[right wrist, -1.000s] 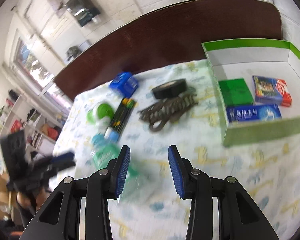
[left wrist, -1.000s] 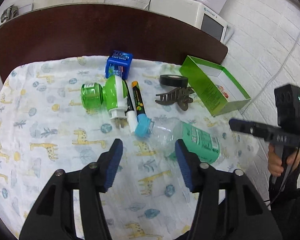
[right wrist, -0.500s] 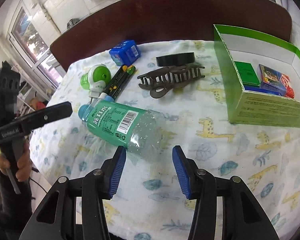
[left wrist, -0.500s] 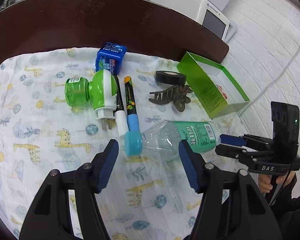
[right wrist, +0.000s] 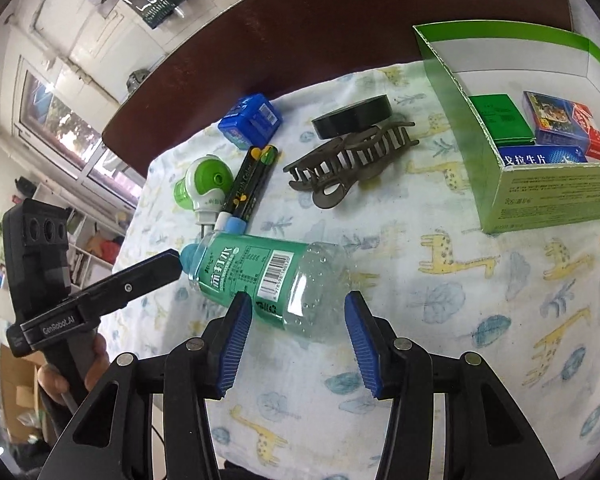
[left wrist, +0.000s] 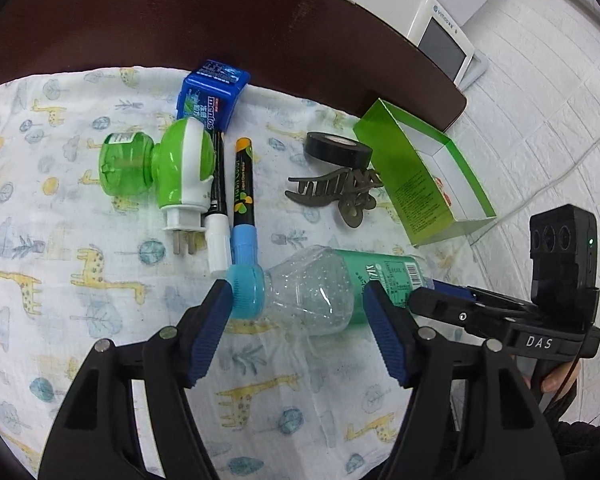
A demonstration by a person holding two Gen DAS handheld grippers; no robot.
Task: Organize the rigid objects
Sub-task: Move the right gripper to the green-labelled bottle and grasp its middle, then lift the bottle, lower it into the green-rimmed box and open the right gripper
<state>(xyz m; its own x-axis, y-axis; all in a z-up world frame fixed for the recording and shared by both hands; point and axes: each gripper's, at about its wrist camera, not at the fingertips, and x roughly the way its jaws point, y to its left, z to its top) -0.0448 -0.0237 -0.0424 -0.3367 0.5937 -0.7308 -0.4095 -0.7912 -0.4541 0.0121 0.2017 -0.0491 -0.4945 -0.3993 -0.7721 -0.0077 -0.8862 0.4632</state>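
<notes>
My left gripper (left wrist: 296,312), black with blue ribbed pads, points down with its jaws apart; they have just been opening wider, and nothing is pinched between them. My right gripper (right wrist: 298,330) looks the same, tilted down, jaws apart and pressing on nothing. A hand (right wrist: 66,376) holds the left handle.

- The bottle (left wrist: 324,292) lying on its side is clear, glossy plastic with a shiny green label; its blue cap (left wrist: 246,290) is ribbed plastic.
- The cloth (left wrist: 60,264) beneath looks soft, thin and matt, with a printed pattern.
- The table (left wrist: 180,20) at the far edge is dark, smooth wood with a dull sheen.
- The box (right wrist: 556,196) on the right is glossy green card, white inside.
- The tape roll (right wrist: 352,118) is smooth black with a slight shine.
- The hair clip (right wrist: 348,164) is matt brown plastic.
- The plug-in device (left wrist: 180,168) is glossy green and white plastic, with metal prongs.
- Each gripper's pads (right wrist: 236,344) are ribbed blue on matt black plastic arms.
</notes>
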